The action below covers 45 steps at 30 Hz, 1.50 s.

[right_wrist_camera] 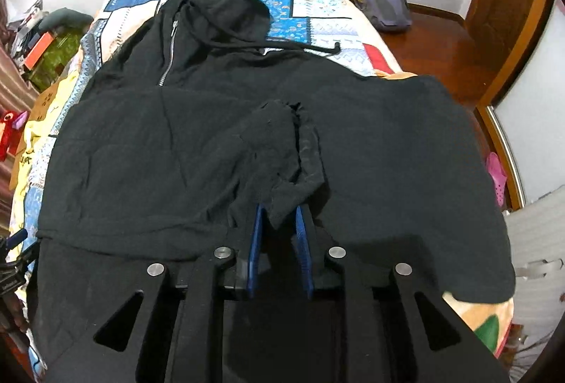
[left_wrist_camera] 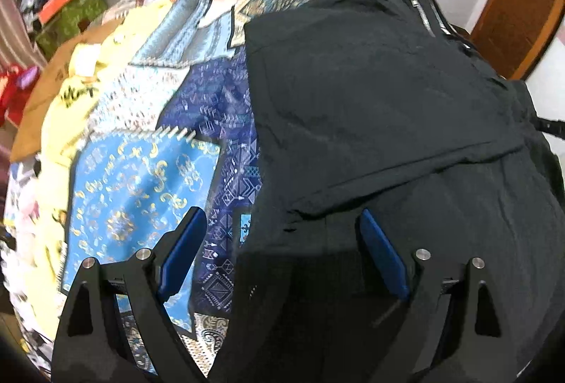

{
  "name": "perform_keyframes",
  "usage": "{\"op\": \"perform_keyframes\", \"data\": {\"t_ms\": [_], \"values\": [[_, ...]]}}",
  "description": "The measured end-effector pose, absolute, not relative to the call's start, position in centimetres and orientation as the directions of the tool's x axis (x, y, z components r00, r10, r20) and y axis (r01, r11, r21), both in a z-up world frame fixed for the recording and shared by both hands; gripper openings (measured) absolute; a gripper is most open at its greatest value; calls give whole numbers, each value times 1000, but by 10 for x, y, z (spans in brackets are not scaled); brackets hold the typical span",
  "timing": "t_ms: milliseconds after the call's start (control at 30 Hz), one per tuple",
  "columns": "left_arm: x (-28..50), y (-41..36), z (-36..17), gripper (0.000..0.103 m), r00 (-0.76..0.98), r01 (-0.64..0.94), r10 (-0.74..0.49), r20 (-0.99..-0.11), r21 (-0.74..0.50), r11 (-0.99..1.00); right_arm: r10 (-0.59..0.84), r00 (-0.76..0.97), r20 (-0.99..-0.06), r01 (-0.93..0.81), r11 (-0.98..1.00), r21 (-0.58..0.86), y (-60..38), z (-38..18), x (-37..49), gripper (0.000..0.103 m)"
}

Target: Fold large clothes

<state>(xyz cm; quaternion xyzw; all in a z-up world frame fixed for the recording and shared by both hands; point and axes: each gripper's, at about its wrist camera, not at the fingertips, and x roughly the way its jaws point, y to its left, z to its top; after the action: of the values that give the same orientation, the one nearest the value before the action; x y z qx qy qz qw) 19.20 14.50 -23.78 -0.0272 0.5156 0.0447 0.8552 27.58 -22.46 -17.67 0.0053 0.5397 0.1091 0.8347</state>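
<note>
Right claw [right_wrist_camera: 279, 224]: jaws narrow, sleeve cuff [right_wrist_camera: 282, 150] bunched between the pads, laid across the chest. Left claw [left_wrist_camera: 282, 241]: wide, empty, over the hem. Black hoodie [right_wrist_camera: 176, 143] spread on bed quilt [right_wrist_camera: 300, 16]. Sleeves apparently folded in; body fold remains.

One black zip-front hooded sweatshirt [right_wrist_camera: 226, 143] lies spread on one bed, which is covered by one patchwork quilt of blue, white and cream squares [right_wrist_camera: 300, 12]. The sweatshirt has one hood [right_wrist_camera: 226, 9], one silver zipper [right_wrist_camera: 169, 54] and one black drawstring [right_wrist_camera: 303, 46] showing. One grey-purple pouch [right_wrist_camera: 386, 0] sits on one brown wooden bedside surface [right_wrist_camera: 445, 44]. One pink perforated clog [right_wrist_camera: 498, 174] lies off to the right. Two black grippers appear, one in each wrist view, each with two blue-padded fingers.
</note>
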Motion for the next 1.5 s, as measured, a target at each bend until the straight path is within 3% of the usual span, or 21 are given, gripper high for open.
{"op": "perform_keyframes", "data": {"t_ms": [200,300,367,400,600,800,1000,1233,1500], "values": [[192,128,-199,89,541,-67,60,-839,29,997,191,458,-868,-190,975,115,-236,-143,259,19],[196,118,-176,89,588,-55,55,-807,28,998,194,502,-843,-175,977,121,-249,-125,251,35],[200,108,-160,89,624,-41,49,-779,30,999,186,545,-818,-142,981,129,-268,-113,241,53],[202,101,-152,89,644,-31,45,-764,33,999,183,556,-811,-132,983,131,-272,-110,240,55],[218,64,-126,89,703,11,22,-711,41,999,151,575,-804,-27,986,166,-329,-104,227,55],[238,35,-130,89,692,56,-49,-720,-14,998,138,503,-853,184,947,262,-396,-143,218,56],[250,18,-144,89,670,49,-55,-741,-29,998,212,409,-887,374,848,375,-441,-207,221,56],[258,22,-163,89,629,28,-70,-775,-67,997,320,445,-837,486,699,525,-461,-245,224,58],[260,31,-180,89,604,-16,-42,-796,-66,998,210,483,-850,491,738,462,-459,-251,248,54]]}}
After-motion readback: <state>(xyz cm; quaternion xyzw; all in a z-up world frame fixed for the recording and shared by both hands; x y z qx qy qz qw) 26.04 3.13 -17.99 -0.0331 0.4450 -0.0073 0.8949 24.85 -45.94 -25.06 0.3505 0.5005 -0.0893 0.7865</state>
